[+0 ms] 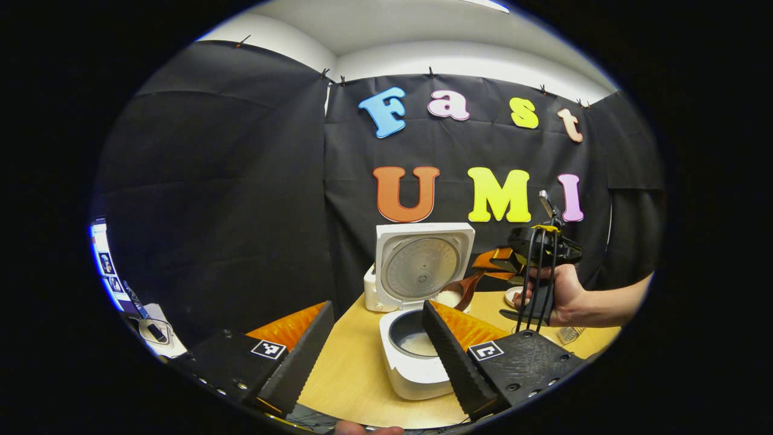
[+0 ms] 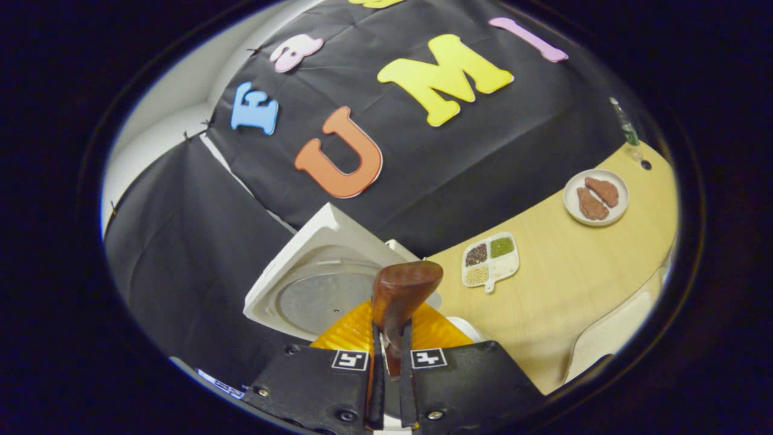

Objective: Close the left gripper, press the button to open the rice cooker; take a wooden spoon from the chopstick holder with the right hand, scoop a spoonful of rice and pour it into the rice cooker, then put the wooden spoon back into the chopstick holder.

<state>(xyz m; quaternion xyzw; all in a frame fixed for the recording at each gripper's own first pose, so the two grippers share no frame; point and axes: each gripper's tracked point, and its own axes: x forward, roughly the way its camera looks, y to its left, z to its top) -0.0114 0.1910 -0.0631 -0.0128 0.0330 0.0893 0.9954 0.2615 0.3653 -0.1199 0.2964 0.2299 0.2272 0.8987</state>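
Black cloth walls enclose a pale wooden table (image 1: 356, 368), on which we see, from left to right, the following. At about 6 o'clock in the left gripper view stands the white rice cooker (image 1: 410, 368); its lid (image 1: 421, 266) is swung upright behind it, and the dark inner pot (image 1: 413, 339) holds a shallow layer of white rice. The left gripper (image 1: 377, 356) frames the cooker with its fingers spread wide, holding nothing. Toward 3 o'clock, a hand (image 1: 564, 296) holds the right gripper (image 1: 507, 261), from which the wooden spoon (image 1: 462, 293) reaches toward the cooker, its bowl carrying white rice above the pot's far rim. In the right gripper view, we note the right gripper's fingers pressed together on the spoon's handle at 6 o'clock. At 3 o'clock lies a divided white tray (image 2: 490, 260) with dark, green, pale and white grains in separate compartments. At 2 o'clock, a round white plate (image 2: 596, 197) bears two brown pieces.
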